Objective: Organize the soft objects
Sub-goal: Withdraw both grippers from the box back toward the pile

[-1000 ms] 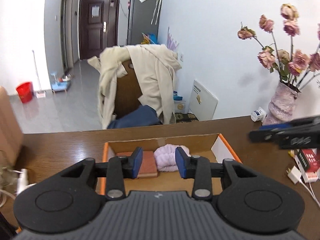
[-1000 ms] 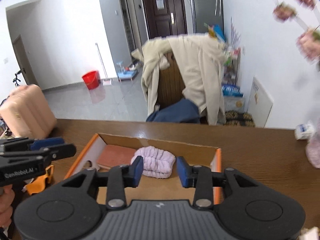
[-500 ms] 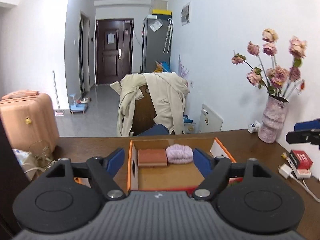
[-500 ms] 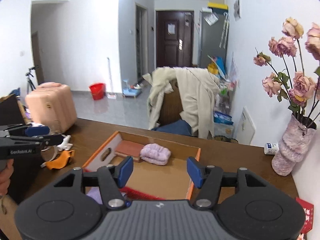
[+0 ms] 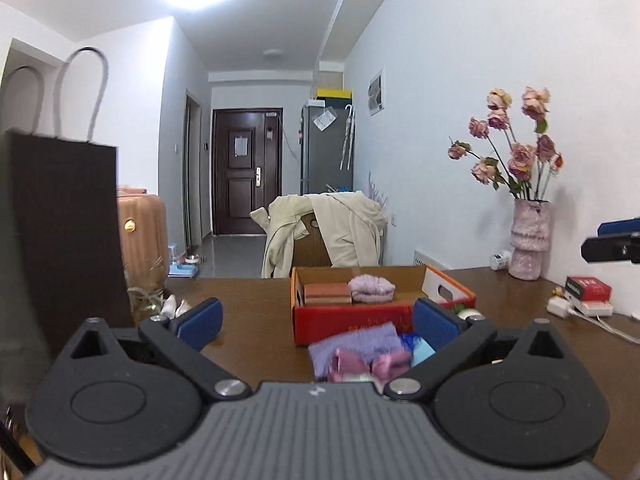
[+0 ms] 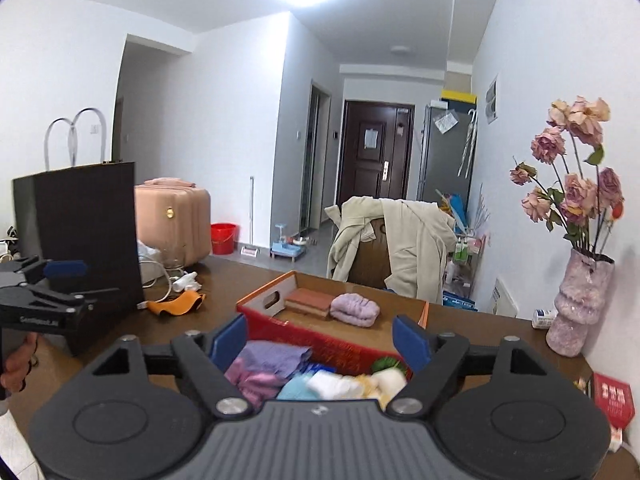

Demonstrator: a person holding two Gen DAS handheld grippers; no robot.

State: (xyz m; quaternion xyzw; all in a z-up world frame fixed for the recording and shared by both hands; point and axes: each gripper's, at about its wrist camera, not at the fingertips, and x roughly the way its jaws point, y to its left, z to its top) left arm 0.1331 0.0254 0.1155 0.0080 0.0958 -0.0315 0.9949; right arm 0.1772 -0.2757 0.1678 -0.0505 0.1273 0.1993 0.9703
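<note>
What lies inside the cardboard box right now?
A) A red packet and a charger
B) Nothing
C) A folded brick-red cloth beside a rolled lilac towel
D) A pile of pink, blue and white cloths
C: in the box a brick-red cloth lies beside a lilac towel; the mixed pile sits on the table in front of the box, outside it.

Each gripper is matte black plastic with a ribbed grey housing at the bottom of the frame. The left gripper has two round discs, silver pivot screws and angled arms ending in blue pads. The right gripper is built the same. At the left edge of the right wrist view, white lettering marks the left gripper's side, above a hand.
</note>
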